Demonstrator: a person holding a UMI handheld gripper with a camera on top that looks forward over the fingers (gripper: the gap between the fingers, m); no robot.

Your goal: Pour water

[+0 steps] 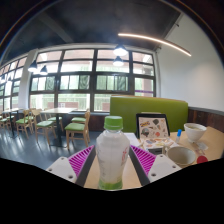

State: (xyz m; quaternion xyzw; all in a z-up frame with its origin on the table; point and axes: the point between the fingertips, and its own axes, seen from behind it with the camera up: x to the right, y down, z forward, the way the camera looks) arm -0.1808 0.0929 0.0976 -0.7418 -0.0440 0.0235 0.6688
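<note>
The gap between the gripper fingers is filled by a clear plastic bottle with a green cap. To the right, passage is blocked by white bowls and a framed picture card. Open room is left beyond, towards the green sofa.

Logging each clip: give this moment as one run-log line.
task: pour water | gripper: shut on bottle | bottle: upright, green cap on | cup: beyond, on table
</note>
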